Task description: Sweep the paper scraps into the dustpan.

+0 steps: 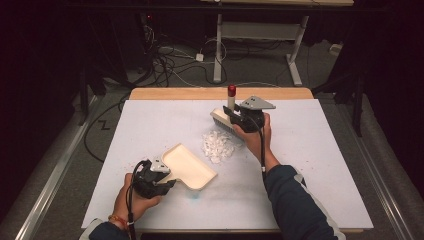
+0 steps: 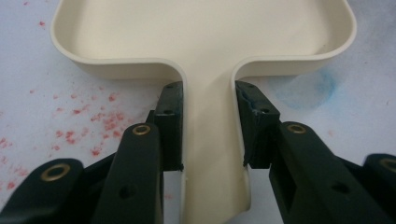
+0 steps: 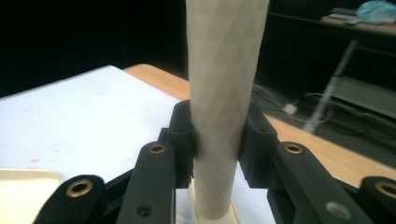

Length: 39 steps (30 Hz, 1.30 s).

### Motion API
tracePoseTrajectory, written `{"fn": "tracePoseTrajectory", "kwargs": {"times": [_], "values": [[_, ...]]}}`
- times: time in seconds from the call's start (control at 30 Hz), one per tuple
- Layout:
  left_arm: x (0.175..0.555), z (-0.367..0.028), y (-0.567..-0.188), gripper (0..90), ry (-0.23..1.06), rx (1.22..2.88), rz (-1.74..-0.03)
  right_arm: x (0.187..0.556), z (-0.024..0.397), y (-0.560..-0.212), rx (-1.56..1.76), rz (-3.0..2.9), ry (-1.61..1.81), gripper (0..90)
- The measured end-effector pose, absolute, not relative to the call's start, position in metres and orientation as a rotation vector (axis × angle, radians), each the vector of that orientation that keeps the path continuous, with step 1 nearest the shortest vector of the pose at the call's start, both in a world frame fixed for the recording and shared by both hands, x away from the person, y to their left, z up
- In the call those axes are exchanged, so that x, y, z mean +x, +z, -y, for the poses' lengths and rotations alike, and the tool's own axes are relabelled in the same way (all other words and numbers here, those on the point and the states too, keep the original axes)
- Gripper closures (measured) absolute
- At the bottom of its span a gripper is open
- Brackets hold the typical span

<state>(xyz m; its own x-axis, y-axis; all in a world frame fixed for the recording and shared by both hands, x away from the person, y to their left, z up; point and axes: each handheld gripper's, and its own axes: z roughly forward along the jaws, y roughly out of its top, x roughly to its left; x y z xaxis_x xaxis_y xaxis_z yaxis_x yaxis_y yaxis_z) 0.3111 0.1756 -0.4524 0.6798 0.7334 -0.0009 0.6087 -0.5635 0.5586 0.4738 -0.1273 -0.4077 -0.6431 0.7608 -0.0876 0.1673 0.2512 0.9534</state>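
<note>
While the left gripper (image 1: 169, 184) squeezed the dustpan (image 1: 189, 166) handle at lower middle, the right gripper (image 1: 233, 118) gripped the brush (image 1: 223, 120) behind the white scraps (image 1: 218, 145) in the middle. Sweeping was about to start; next, the brush should push scraps toward the pan.

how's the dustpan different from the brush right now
The dustpan lies flat on the white table cover, empty; the brush stands with its handle upright beyond the white scraps. The dustpan is plain cream; the brush handle has a red tip. Each is clamped by its handle in a gripper.
</note>
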Motion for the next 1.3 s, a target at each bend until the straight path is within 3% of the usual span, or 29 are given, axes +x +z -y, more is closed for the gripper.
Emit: {"fn": "tracePoseTrajectory", "kwargs": {"times": [1.3], "values": [[0.348, -0.145, -0.451, 63.4, 0.276, 2.385, -1.041, 0.406, 0.068, -0.408, 0.617, -2.107, 1.548, 71.0]]}}
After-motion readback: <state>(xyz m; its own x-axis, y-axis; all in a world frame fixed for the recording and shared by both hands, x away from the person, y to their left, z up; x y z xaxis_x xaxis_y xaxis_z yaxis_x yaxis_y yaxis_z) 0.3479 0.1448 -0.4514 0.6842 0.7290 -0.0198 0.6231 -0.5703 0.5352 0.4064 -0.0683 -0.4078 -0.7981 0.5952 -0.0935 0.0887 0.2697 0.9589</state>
